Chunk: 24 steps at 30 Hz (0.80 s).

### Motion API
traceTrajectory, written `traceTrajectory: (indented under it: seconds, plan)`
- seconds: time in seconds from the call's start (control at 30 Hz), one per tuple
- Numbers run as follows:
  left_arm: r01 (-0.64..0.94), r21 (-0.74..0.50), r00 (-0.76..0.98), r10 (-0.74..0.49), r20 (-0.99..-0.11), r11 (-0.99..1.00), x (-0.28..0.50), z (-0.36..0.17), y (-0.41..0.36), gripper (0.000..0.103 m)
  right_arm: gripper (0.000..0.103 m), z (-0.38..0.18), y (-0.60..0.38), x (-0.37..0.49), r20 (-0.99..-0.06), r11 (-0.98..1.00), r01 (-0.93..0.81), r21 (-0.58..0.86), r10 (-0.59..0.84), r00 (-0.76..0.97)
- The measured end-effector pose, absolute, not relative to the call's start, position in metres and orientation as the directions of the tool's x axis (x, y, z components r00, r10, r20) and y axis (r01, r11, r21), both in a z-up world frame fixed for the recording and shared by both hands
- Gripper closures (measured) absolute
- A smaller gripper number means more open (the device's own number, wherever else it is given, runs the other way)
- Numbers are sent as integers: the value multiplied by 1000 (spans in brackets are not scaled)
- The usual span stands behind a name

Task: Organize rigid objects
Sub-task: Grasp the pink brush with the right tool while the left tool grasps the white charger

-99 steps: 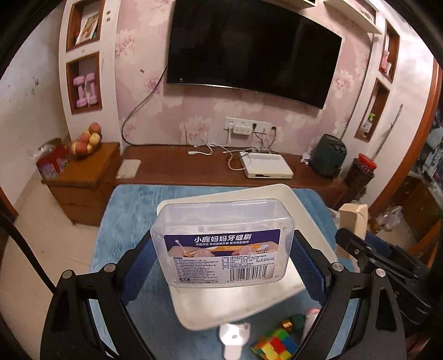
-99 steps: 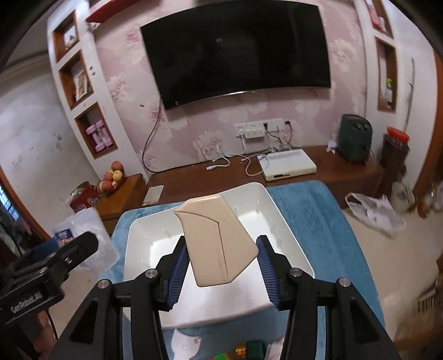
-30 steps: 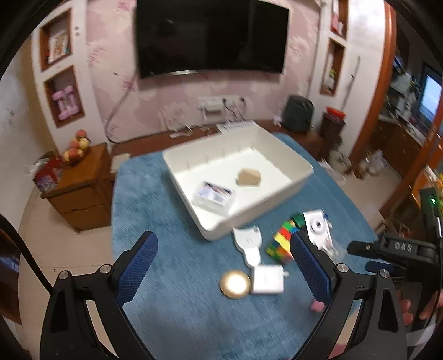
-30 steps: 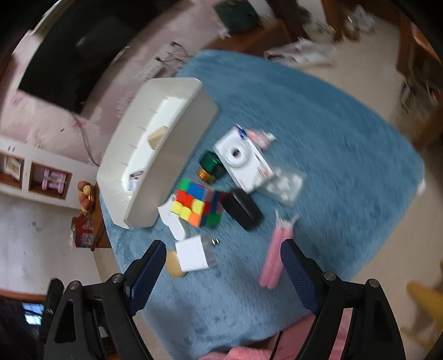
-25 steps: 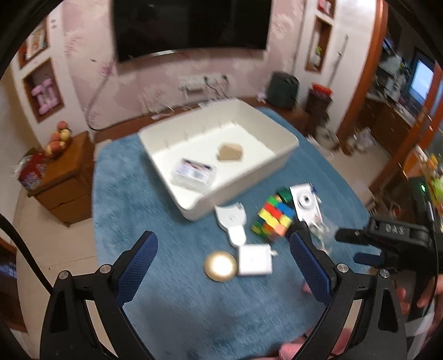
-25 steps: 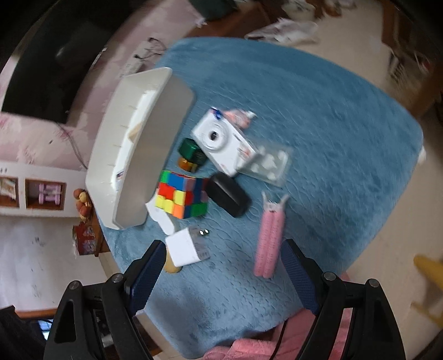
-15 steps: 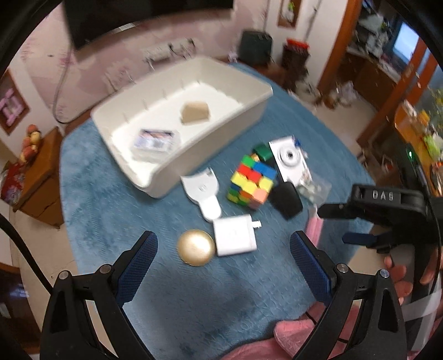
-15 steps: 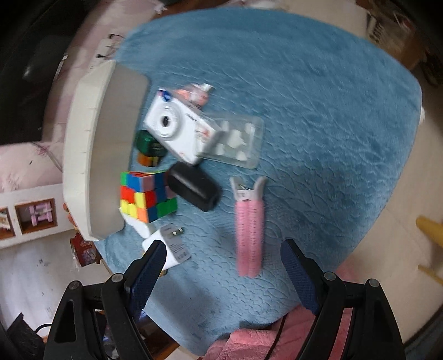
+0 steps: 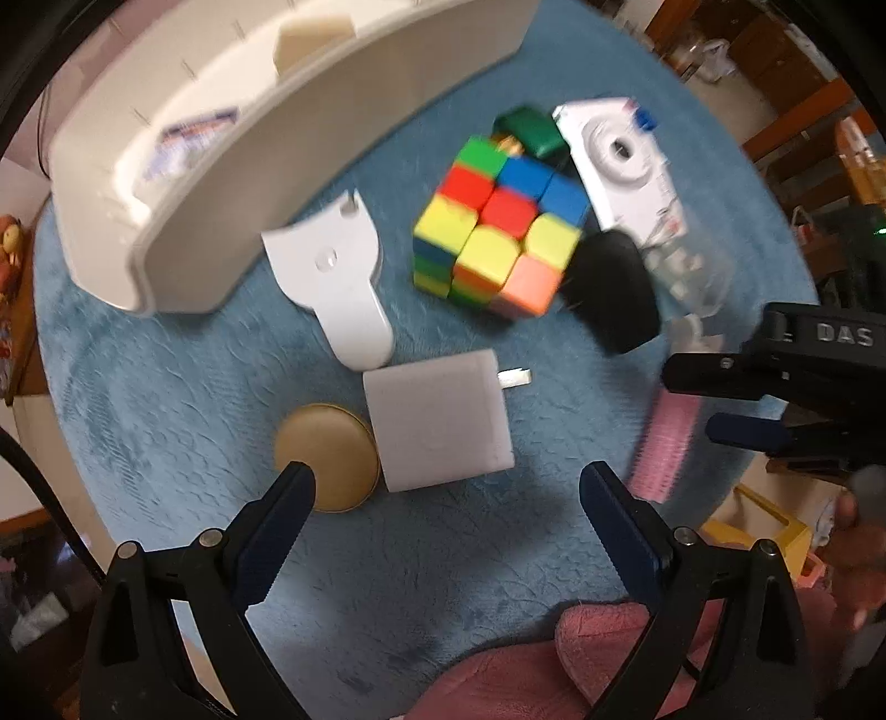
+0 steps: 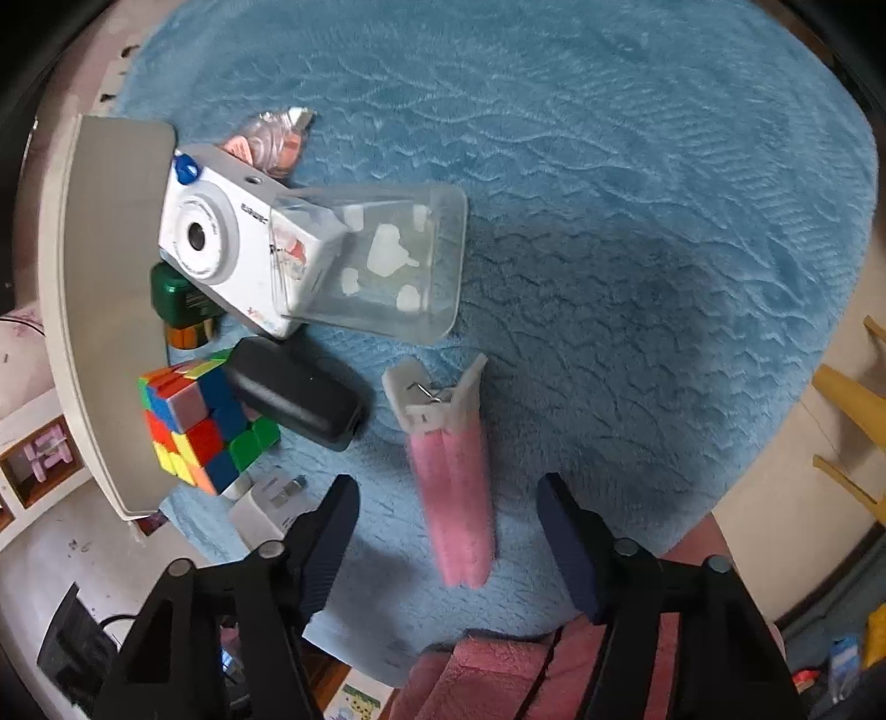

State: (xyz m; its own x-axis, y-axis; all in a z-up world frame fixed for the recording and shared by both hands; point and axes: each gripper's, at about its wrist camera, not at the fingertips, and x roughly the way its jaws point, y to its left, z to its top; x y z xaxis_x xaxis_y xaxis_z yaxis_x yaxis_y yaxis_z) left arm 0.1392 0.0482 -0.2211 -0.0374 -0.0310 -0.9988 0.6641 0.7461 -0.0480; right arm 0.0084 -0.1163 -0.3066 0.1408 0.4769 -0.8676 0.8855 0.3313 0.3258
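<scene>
Blue cloth point(image 10: 637, 166) covers the table, white bin point(image 9: 232, 183) at its edge holding two boxes, loose cube point(image 9: 498, 221), camera point(image 10: 221, 238), charger point(image 9: 437, 421) beside it; left gripper point(image 9: 446, 498) wide open, empty, over the charger; right gripper point(image 10: 446, 509), jaws just closing, straddles pink clip point(image 10: 451, 476) without contact.

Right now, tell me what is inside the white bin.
In the white bin, a tan wedge-shaped block and a labelled clear box show above the near wall. That wall hides the rest of the floor.
</scene>
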Motion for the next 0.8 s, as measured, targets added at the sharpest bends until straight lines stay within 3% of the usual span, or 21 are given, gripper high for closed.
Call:
traceTrajectory:
  seconds: [0.2, 0.57, 0.8]
  plan:
    - [626, -52, -105, 17, -994, 778, 148, -242, 52, 6, 52, -316, -120, 17, -854, 334, 891, 307, 510, 103]
    - [558, -60, -159, 35, -987, 828, 159, -256, 61, 7, 64, -322, -125, 19, -855, 333, 901, 279, 513, 75]
    - [557, -27, -126, 52, -991, 830, 162, -251, 55, 21, 74, -325, -126, 8, -850, 319, 901, 293, 518, 93]
